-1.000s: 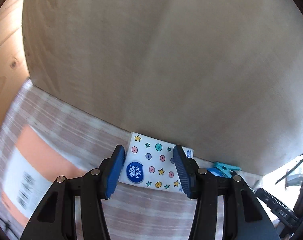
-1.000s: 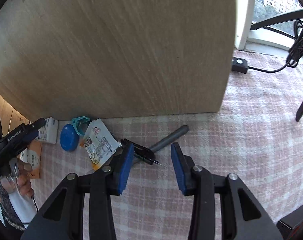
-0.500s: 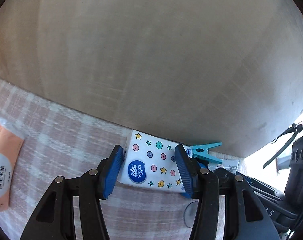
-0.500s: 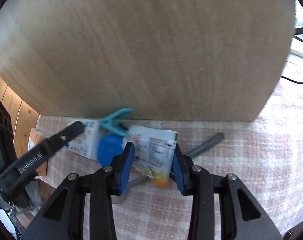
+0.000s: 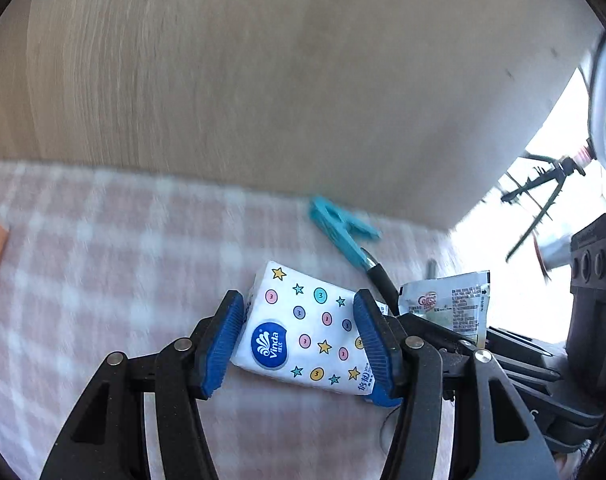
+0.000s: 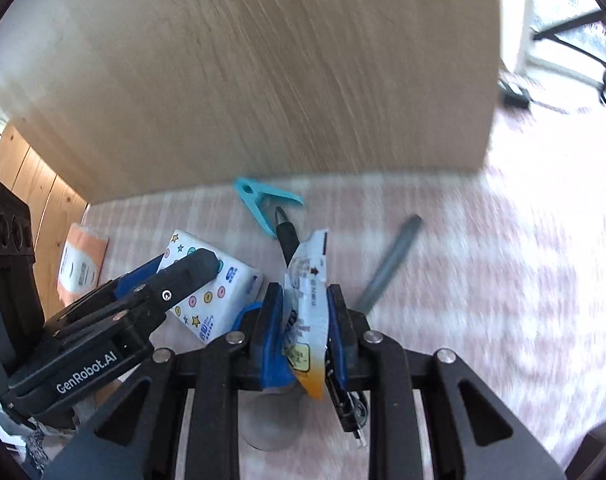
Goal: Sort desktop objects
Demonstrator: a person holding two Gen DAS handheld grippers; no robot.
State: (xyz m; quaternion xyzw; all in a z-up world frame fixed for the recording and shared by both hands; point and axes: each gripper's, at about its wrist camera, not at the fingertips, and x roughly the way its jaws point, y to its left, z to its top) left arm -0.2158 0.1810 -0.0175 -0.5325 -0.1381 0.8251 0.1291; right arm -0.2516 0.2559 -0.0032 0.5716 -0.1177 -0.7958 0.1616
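My left gripper is shut on a white Vinda tissue pack printed with stars and dots, held just above the checked cloth; the pack also shows in the right wrist view. My right gripper is shut on a white and orange creamer sachet, held on edge; the sachet also shows in the left wrist view. A teal clothes peg and a black pen lie on the cloth near the wooden board.
A tall wooden board stands across the back. A grey rod lies on the pink checked cloth to the right. An orange wipes pack lies at the left. A blue round lid sits under the grippers.
My right gripper has shut on the creamer sachet and raised it. My left gripper has closed on the tissue pack and drawn it back from the board. The peg now lies apart from both.
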